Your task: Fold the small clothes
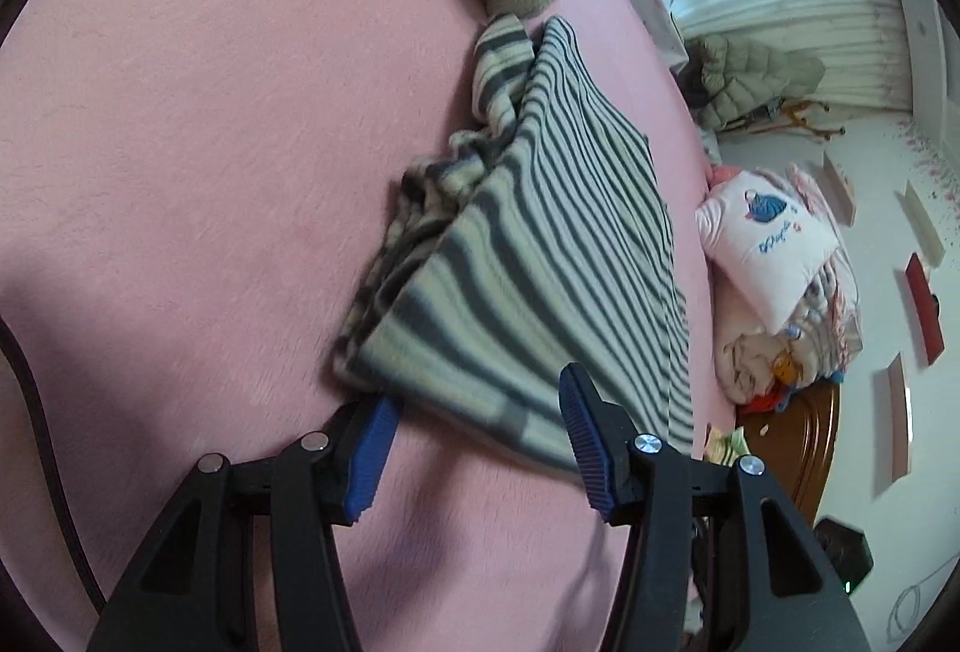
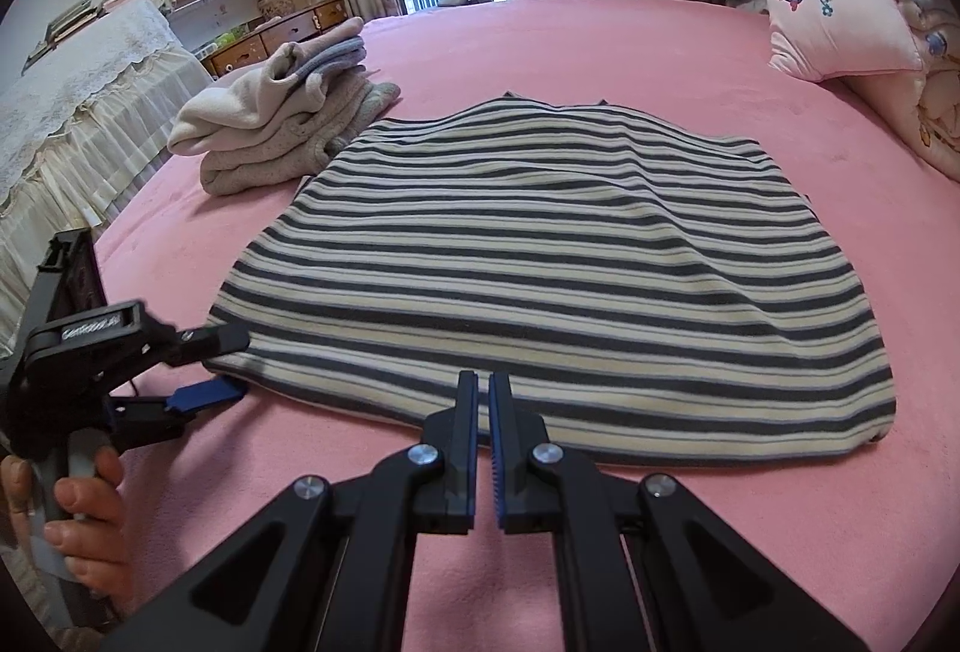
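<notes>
One striped shirt (image 2: pixel 540 262) lies on the pink bed (image 2: pixel 600 45). Left gripper (image 1: pixel 480 430) is spread around its corner; right gripper (image 2: pixel 483 400) is pressed together, empty.

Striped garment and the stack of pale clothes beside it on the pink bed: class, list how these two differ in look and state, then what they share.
1. The striped garment has dark and cream stripes; the stack of pale clothes is mostly plain beige and grey.
2. The striped garment lies spread out in one flat layer; the stack is folded and piled in several layers.
3. The striped garment covers a wide area; the stack is compact and taller.
Both are soft clothing resting on the pink bed cover.
</notes>
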Tool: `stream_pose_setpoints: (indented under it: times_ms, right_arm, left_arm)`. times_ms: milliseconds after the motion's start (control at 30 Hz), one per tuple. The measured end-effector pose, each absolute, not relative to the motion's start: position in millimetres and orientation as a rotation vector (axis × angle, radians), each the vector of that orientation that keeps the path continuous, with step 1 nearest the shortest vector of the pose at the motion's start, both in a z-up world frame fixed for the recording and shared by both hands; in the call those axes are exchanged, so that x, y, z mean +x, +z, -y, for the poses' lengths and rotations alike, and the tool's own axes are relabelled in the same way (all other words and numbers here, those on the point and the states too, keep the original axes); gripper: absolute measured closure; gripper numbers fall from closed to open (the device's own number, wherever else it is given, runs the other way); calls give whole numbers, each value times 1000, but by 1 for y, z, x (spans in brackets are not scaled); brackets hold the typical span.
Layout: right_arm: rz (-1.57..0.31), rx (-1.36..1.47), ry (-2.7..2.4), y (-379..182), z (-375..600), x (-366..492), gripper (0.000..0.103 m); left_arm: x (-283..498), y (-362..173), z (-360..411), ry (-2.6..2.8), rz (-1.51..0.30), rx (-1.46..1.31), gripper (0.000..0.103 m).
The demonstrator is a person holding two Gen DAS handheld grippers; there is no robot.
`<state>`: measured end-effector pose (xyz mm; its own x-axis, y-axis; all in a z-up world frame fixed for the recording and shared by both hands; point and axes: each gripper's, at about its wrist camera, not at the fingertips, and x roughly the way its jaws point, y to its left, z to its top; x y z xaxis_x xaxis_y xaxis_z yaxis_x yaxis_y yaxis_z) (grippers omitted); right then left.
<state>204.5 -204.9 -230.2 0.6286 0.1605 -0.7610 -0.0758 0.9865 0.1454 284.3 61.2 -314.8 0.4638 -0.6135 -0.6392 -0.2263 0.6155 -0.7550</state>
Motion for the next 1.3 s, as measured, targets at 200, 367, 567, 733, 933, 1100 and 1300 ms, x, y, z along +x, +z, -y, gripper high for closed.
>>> stream_pose_setpoints:
  times_ms: [200,367,567,733,933,1100,1300]
  right_arm:
    - [-884,109,125,-231,207,205,100]
    - [-890,138,103,-234,216,208,100]
    - [-884,152,92,-234,221,209,100]
    - [-887,148,85,-234,221,218,100]
    - [-869,148,85,-234,217,229,100]
    - [-899,143,89,-252,212,243,100]
    - [-955,106,92,-281,202,246,100]
  left_arm:
    - [302,-316,-52,-262,-1040,-911,51]
    - [312,-316,-42,-248,-1009,-913,51]
    - [322,-318,-43,-232,-976,-918,51]
    - [327,-310,-41,-172,-940,-843,80]
    - [322,-292,-35,-171,-889,-760,88]
    - [320,-271,-29,-192,-838,-704,89]
    - [320,-254,-15,-213,-805,-635,89]
